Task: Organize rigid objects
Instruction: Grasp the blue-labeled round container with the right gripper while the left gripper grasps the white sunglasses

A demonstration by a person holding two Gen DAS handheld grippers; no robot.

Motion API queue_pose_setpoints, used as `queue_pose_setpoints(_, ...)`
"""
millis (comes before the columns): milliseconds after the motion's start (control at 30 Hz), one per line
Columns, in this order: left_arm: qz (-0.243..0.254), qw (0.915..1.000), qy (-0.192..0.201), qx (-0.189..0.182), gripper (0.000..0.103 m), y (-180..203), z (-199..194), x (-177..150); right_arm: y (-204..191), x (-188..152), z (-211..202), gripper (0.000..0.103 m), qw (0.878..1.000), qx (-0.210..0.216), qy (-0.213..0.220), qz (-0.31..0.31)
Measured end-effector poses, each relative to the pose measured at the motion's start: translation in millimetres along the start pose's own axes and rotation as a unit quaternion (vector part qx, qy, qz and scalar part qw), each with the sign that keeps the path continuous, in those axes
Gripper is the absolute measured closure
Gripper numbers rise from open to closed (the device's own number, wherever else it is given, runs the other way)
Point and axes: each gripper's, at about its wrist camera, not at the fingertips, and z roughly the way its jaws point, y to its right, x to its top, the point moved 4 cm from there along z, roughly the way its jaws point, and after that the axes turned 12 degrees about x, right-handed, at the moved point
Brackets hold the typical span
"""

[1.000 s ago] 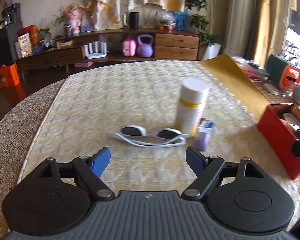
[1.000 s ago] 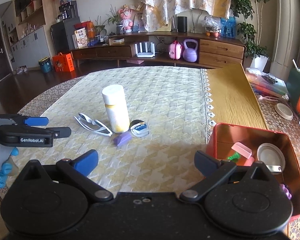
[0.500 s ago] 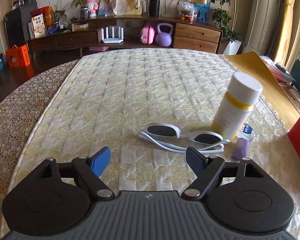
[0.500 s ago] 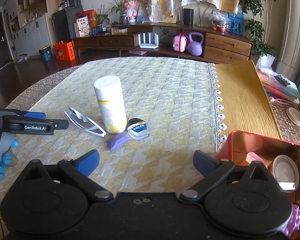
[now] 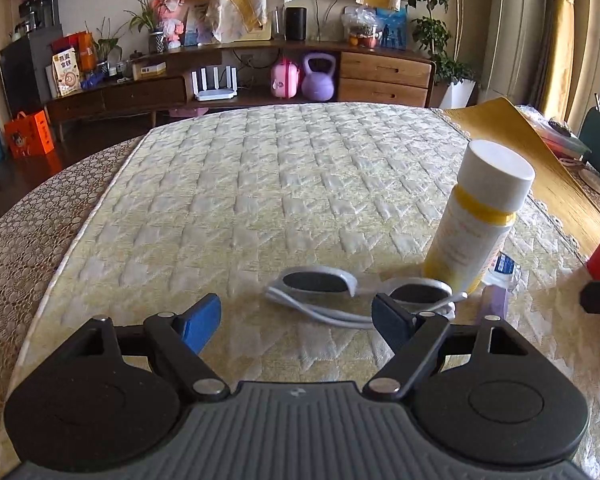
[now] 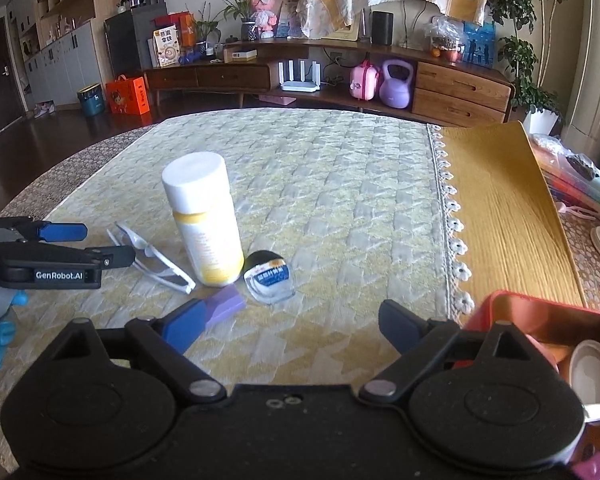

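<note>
White sunglasses (image 5: 352, 292) lie on the yellow quilted cloth, just beyond my left gripper (image 5: 298, 316), which is open and holds nothing. A white and yellow bottle (image 5: 480, 220) stands upright to their right. In the right wrist view the bottle (image 6: 204, 220), a purple block (image 6: 226, 308) and a small round clear case (image 6: 270, 278) sit ahead of my right gripper (image 6: 294, 326). Its jaws are closing with nothing between them; the left fingertip (image 6: 184, 330) is beside the purple block. The left gripper (image 6: 56, 256) shows at the left edge, near the sunglasses (image 6: 156, 258).
A red box (image 6: 540, 320) with a pink item and a round lid inside sits at the front right. A wood-grain mat (image 6: 504, 216) lies right of the cloth's lace edge. A sideboard with a purple kettlebell (image 6: 396, 84) stands beyond the table.
Both grippers have moved forward and lower toward the objects, which look larger now. The right gripper's fingers have drawn closer together. The left gripper's opening is unchanged.
</note>
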Motion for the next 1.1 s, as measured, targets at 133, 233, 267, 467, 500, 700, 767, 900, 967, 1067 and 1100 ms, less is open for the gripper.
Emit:
queue_pose_setpoints(133, -0.004, 1.0, 0.007, 0.0, 0.02, 4, 2, 4, 3, 8, 14, 0.019, 1.0, 0.001, -0.001, -0.003)
queue_pose_setpoints(233, -0.001, 1.0, 0.009, 0.003, 0.02, 8, 6, 4, 5, 12, 29, 0.023, 1.0, 0.003, -0.009, -0.006)
queue_pose_setpoints(267, -0.001, 1.0, 0.008, 0.003, 0.02, 9, 8, 5, 5, 13, 34, 0.025, 1.0, 0.004, -0.013, -0.009)
queue_pose_setpoints(467, -0.011, 0.9999, 0.0, 0.004, 0.021, 9, 20, 4, 10, 13, 59, 0.032, 0.999, 0.008, -0.031, -0.009)
queue_pose_setpoints(500, -0.011, 0.9999, 0.0, 0.004, 0.021, 9, 21, 4, 10, 12, 62, 0.033, 0.999, 0.009, -0.034, -0.009)
queue_pose_setpoints(700, -0.01, 0.9999, 0.0, 0.004, 0.021, 11, 27, 3, 11, 16, 69, 0.037, 0.999, 0.017, -0.032, -0.001)
queue_pose_setpoints(767, -0.012, 0.9999, 0.002, 0.001, 0.024, 10, 28, 3, 13, 16, 70, 0.039, 0.999, 0.019, -0.032, 0.002)
queue_pose_setpoints(900, -0.012, 0.9999, 0.007, -0.003, 0.031, 11, 29, 3, 14, 14, 74, 0.05, 0.999, 0.024, -0.037, 0.001)
queue_pose_setpoints(967, -0.013, 0.9999, 0.008, -0.006, 0.036, 12, 30, 3, 14, 13, 74, 0.051, 0.999, 0.026, -0.036, 0.0)
queue_pose_setpoints(1067, -0.004, 0.9998, 0.016, -0.008, 0.04, 16, 29, 4, 10, 11, 76, 0.051, 0.999, 0.025, -0.04, -0.019)
queue_pose_setpoints(1100, 0.0, 0.9998, 0.019, -0.007, 0.041, 17, 28, 4, 8, 12, 78, 0.052, 0.998, 0.022, -0.044, -0.026)
